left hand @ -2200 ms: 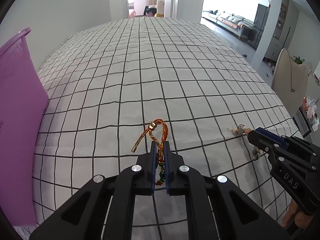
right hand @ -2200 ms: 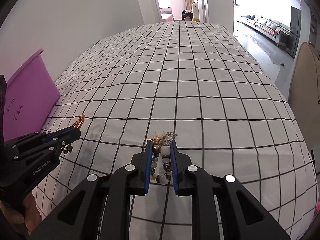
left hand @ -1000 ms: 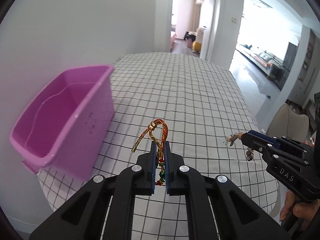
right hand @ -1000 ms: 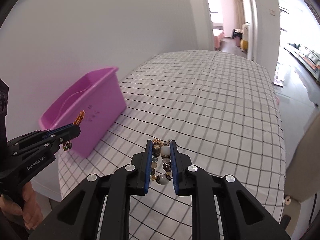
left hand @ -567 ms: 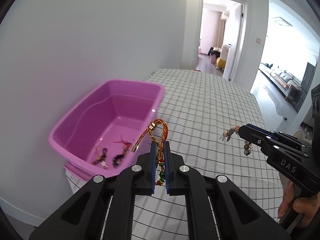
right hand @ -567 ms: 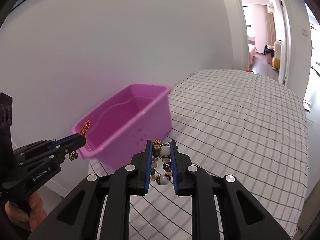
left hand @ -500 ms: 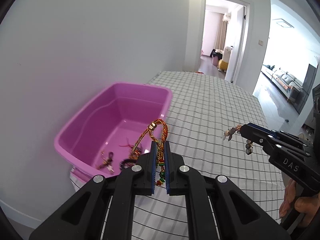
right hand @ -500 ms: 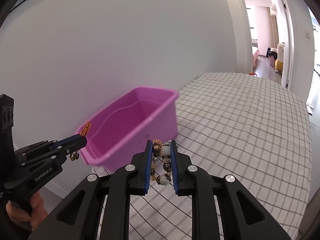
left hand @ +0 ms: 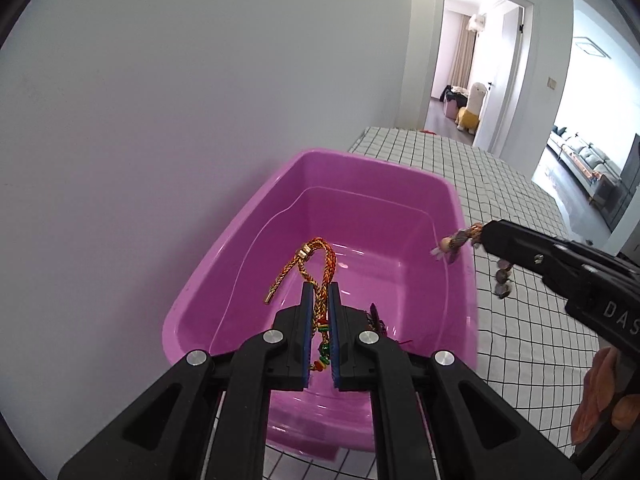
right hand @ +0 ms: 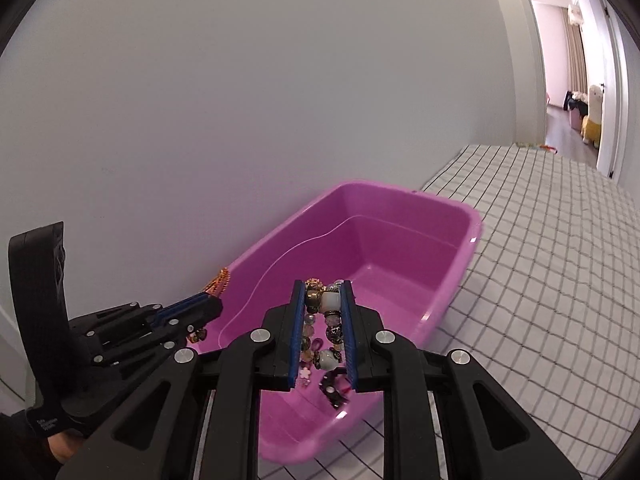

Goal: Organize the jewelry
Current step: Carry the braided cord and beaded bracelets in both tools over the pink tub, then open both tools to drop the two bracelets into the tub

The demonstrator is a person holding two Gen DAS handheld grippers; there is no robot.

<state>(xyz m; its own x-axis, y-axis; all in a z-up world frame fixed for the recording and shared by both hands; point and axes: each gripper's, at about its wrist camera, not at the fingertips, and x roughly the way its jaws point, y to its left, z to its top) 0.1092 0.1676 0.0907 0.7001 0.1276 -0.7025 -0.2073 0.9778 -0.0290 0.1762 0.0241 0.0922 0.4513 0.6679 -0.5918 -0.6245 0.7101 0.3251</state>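
A pink plastic bin [left hand: 248,236] stands on the checked table against the wall; it also shows in the right wrist view [right hand: 460,248]. My left gripper [left hand: 320,292] is shut on an orange braided cord bracelet [left hand: 318,254] and holds it above the bin's near end. My right gripper [right hand: 323,292] is shut on a beaded bracelet [right hand: 324,320] with brown and white beads, above the bin. The right gripper shows in the left wrist view [left hand: 480,236] over the bin's right rim, beads [left hand: 456,242] hanging from it. Dark jewelry [right hand: 334,390] lies in the bin.
A checked white tablecloth [right hand: 560,260] covers the table to the right of the bin. A white wall [left hand: 200,100] rises directly behind the bin. A doorway [left hand: 472,64] and a further room lie beyond the table's far end.
Both grippers have lifted off the table and swung left with their bracelets, from beside the bin to above its inside. The bin now fills the middle of both views.
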